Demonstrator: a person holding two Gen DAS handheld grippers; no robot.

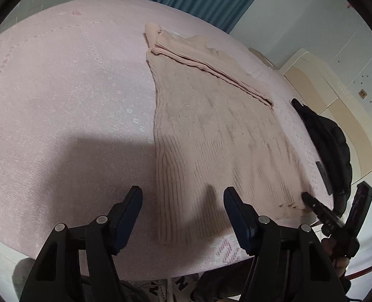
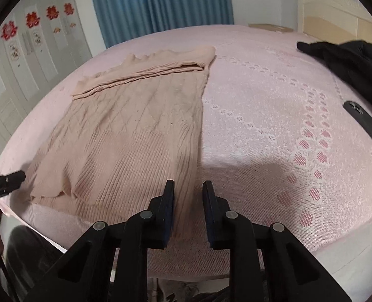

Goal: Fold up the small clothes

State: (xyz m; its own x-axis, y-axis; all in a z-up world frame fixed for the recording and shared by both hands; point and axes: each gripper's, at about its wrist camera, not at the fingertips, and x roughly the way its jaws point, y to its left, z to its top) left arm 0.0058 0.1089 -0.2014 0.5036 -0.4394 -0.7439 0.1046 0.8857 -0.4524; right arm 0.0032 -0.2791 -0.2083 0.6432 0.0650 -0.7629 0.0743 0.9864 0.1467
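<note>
Left fingers: left gripper (image 1: 183, 202) stands with a wide gap between its dark pads, nothing held; the near left corner of the beige knit garment (image 1: 211, 125) lies under that gap, and whether the tips touch it I cannot tell.
Right fingers: right gripper (image 2: 188, 191) has its pads drawn close with a narrow gap left, nothing pinched; the garment's right edge (image 2: 135, 130) runs just below and left of the left pad.
Garment: spread flat on the pink bedspread (image 2: 261, 100), ribbed hem nearest both grippers, its far end folded over into a band across the top.
Between the grippers: the hem stretches from one to the other; in the left wrist view the right gripper's tip (image 1: 309, 200) sits at the hem's far corner.
Beyond the right fingers: a black garment (image 2: 349, 60) and a dark flat strip (image 2: 367, 125) lie well apart to the right.
Far side: blue curtain (image 2: 160, 0) behind the bed.
</note>
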